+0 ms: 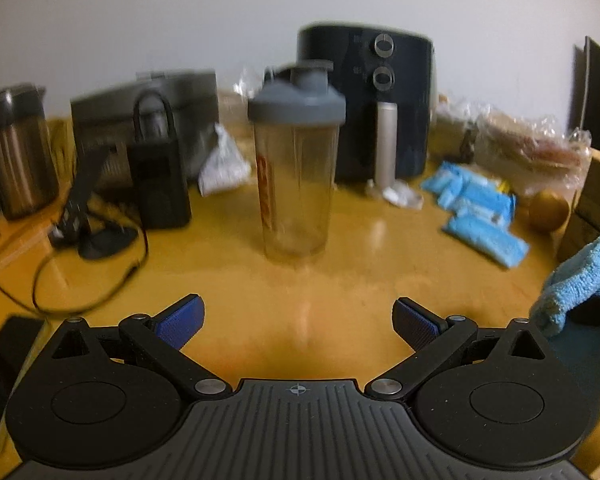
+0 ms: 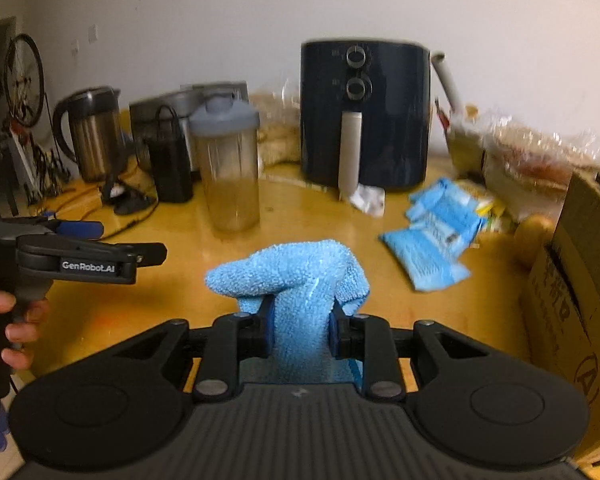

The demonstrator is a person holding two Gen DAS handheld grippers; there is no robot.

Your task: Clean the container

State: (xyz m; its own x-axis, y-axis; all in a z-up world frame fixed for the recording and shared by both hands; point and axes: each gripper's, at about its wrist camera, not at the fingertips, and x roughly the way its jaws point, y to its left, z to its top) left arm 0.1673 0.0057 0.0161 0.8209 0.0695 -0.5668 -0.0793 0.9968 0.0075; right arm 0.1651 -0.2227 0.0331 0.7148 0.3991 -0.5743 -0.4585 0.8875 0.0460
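A clear shaker bottle with a grey lid stands upright on the yellow table, straight ahead of my left gripper. That gripper is open, with nothing between its blue pads, a short way in front of the bottle. My right gripper is shut on a light blue cloth, which bunches up above its fingers. In the right wrist view the bottle stands beyond the cloth to the left, and the left gripper is at the left edge, held by a hand. The cloth shows at the right edge of the left wrist view.
Behind the bottle stand a dark air fryer, a metal kettle, a grey appliance and a small black device with cables. Blue packets, wrapped food and a cardboard box lie to the right.
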